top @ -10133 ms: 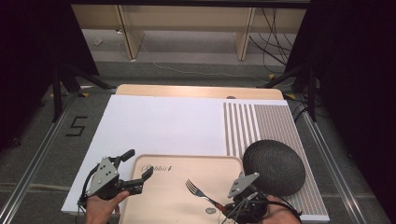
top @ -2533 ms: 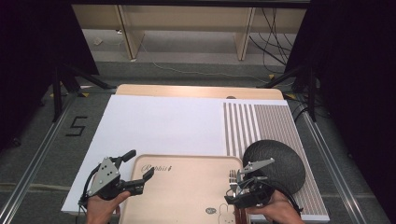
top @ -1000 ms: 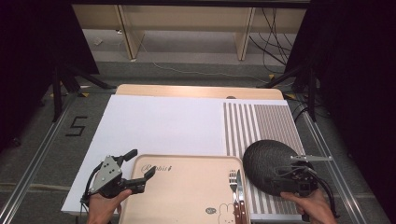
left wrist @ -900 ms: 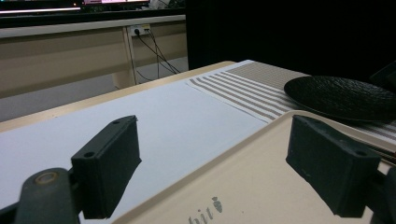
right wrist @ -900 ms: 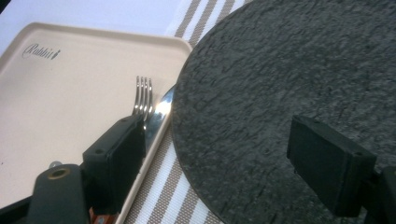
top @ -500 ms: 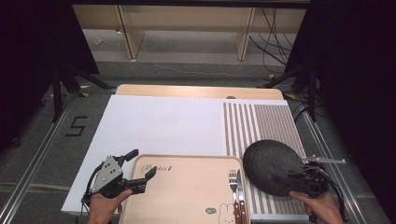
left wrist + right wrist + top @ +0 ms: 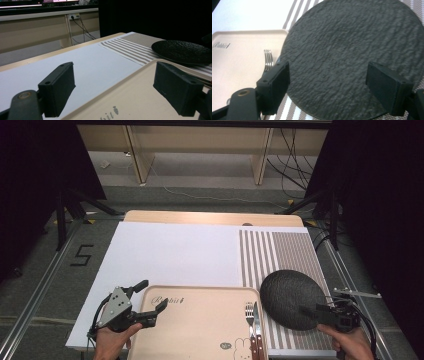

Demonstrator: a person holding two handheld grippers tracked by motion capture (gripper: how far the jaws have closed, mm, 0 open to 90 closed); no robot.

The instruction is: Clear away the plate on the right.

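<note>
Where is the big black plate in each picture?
High view: the black plate is at lower right, on the striped mat, with the right claw at its near edge.
Left gripper view: the plate is at the right edge, halfway up, past the tray.
Right gripper view: the plate covers the middle and right.
Shared landmark: the beige tray right beside the plate.

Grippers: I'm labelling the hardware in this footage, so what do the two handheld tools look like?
Both are black, hand-held tools with two blocky black tongs. The left gripper carries a grey three-cornered plate with small holes on top. The right gripper is all black, with a black cable trailing from it. No sleeves are visible.
</note>
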